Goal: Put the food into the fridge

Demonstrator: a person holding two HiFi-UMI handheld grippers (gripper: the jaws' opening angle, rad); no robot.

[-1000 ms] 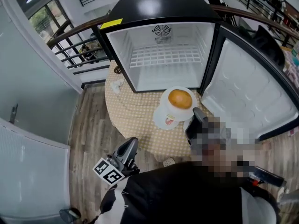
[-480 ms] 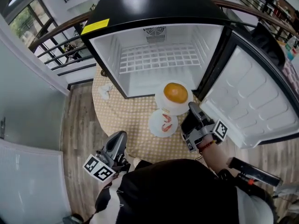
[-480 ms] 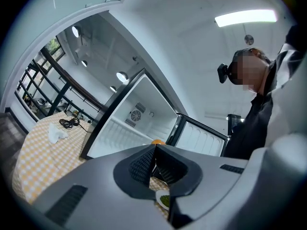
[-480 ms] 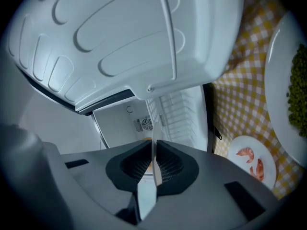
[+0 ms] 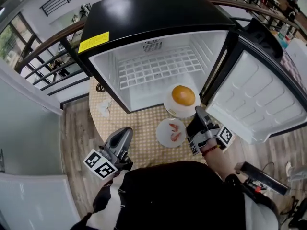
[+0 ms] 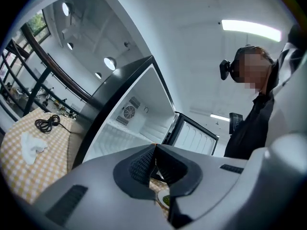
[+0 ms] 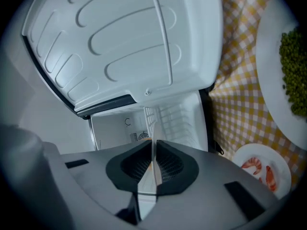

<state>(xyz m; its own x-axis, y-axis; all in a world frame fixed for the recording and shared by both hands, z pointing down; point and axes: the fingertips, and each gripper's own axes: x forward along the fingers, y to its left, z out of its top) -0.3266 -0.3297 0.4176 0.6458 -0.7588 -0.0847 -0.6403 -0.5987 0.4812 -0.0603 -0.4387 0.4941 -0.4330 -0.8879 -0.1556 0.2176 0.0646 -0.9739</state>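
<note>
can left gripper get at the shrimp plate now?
Probably yes. The left gripper is shut and empty, with only bare checked cloth between it and the shrimp plate. The right gripper, shut on the bun plate, sits beyond it.

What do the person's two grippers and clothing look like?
The left gripper and the right gripper have grey moulded bodies with dark ribbed pads. Each carries a white cube with black square markers. The person wears a black top and a red wristband.
</note>
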